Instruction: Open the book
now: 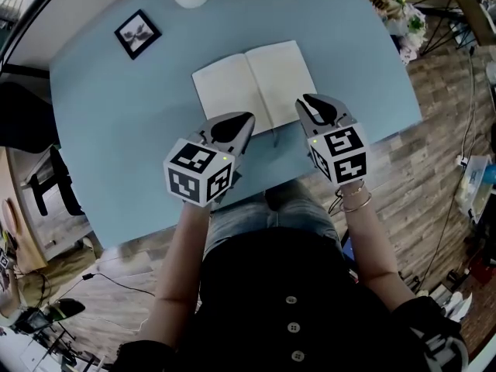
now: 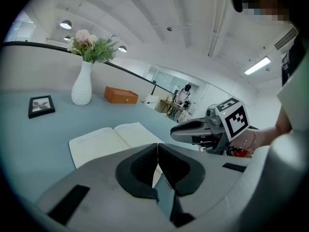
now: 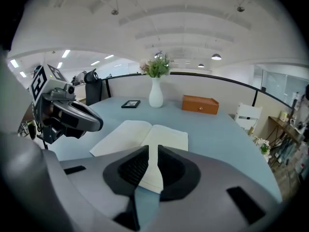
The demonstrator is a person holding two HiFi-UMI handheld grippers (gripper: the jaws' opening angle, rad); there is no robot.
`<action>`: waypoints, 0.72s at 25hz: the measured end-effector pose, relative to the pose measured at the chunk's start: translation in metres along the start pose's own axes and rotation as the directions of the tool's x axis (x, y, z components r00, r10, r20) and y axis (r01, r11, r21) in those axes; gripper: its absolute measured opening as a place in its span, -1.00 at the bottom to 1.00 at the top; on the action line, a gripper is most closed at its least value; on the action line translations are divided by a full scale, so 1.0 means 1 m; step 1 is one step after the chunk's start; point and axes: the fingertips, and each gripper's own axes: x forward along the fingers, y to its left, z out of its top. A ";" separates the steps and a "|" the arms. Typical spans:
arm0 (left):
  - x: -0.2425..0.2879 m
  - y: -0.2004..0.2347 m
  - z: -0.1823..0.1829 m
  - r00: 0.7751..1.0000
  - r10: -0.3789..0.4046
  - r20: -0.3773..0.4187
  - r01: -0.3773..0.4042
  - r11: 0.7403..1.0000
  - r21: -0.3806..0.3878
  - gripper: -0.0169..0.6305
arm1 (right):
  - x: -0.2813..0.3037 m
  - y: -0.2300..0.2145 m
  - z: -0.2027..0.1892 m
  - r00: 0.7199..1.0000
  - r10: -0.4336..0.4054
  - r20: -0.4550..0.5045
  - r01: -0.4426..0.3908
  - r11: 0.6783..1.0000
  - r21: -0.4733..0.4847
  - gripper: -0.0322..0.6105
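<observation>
- The book lies open and flat on the blue bench, in the upper middle of the head view, with two blank pale pages showing and the spine running up the frame.
- The left hand-held gripper is clenched: in its own view the jaw tips meet with nothing between them. In the head view it sits just below and left of the book's near edge.
- The right hand-held gripper has its jaws drawn close with a thin slit left between them. It grasps nothing; the right-hand page and the bench show through the slit. In the head view its tips hang over the lower right corner of the book; whether they touch the page cannot be told.
- The two grippers are side by side and apart, both pointing up the frame toward the book.
- A small black picture frame lies on the bench at the upper left of the head view, well apart from the book.
- A white vase with flowers stands at the far edge of the bench, and an orange box stands just right of it in the left gripper view.
- Bracelets circle the person's right wrist.
</observation>
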 end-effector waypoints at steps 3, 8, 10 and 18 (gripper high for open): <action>-0.004 0.005 0.010 1.000 0.014 0.017 -0.015 1.000 0.021 -0.91 | 0.000 0.009 0.011 0.999 0.030 0.012 -0.030 1.000 -0.009 -0.72; -0.011 0.011 0.026 0.998 0.034 0.052 -0.037 0.998 0.047 -0.91 | -0.004 0.024 0.034 0.994 0.088 0.059 -0.088 0.996 -0.012 -0.84; -0.015 0.013 0.034 0.997 0.041 0.066 -0.045 0.997 0.061 -0.91 | -0.005 0.032 0.044 0.989 0.125 0.076 -0.123 0.992 -0.022 -0.90; -0.030 0.014 0.056 0.991 0.066 0.118 -0.076 0.993 0.085 -0.91 | -0.016 0.059 0.076 0.964 0.223 0.144 -0.213 0.974 -0.081 -0.90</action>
